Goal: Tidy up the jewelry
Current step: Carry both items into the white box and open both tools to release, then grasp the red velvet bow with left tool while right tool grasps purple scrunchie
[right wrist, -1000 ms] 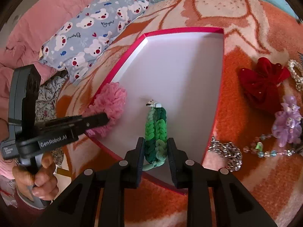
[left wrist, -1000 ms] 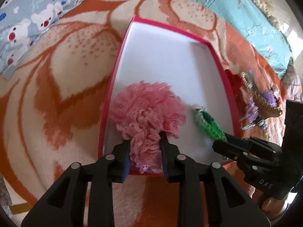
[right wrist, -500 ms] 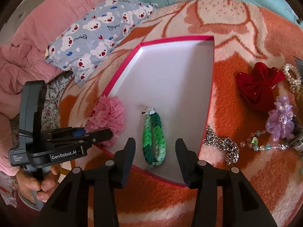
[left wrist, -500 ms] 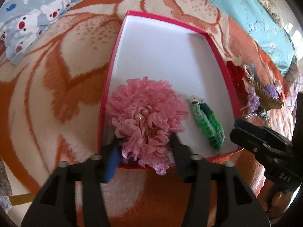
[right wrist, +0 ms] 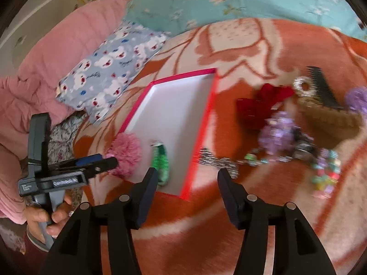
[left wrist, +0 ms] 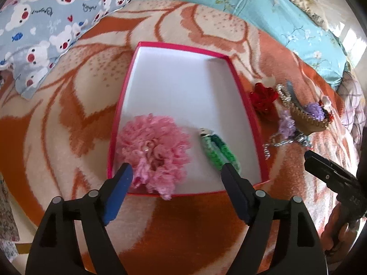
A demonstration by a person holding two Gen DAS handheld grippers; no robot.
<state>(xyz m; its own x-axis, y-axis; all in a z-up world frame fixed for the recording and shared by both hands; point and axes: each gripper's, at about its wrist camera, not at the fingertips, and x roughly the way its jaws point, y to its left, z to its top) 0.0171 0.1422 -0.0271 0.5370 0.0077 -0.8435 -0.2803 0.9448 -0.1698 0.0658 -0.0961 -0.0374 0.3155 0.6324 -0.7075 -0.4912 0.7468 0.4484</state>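
Note:
A red-rimmed white box [left wrist: 183,87] [right wrist: 174,105] lies on the orange blanket. In its near end rest a fluffy pink hair flower [left wrist: 153,151] [right wrist: 127,151] and a green braided bracelet [left wrist: 218,151] [right wrist: 161,162]. My left gripper [left wrist: 176,171] hovers just in front of the flower, its jaws opening, no pad touching it. My right gripper [right wrist: 187,174] is above the box's near right corner, its jaws opening with nothing between them. The right view is blurred. Loose jewelry lies right of the box: a red bow [left wrist: 262,98] [right wrist: 261,103], a silver chain [right wrist: 218,160], purple flowers [right wrist: 277,133].
A bear-print pillow [left wrist: 45,29] and a turquoise sheet [left wrist: 275,11] lie beyond the blanket. A pink quilt [right wrist: 57,64] is at the left. A comb [right wrist: 321,87], a brown clip [left wrist: 307,119] and beaded pieces [right wrist: 325,174] crowd the right side. A hand [right wrist: 45,217] holds the left gripper.
Both grippers let go and opened: the left released the pink flower, the right released the green bracelet. Both pulled back and up; the right one swung to the right.

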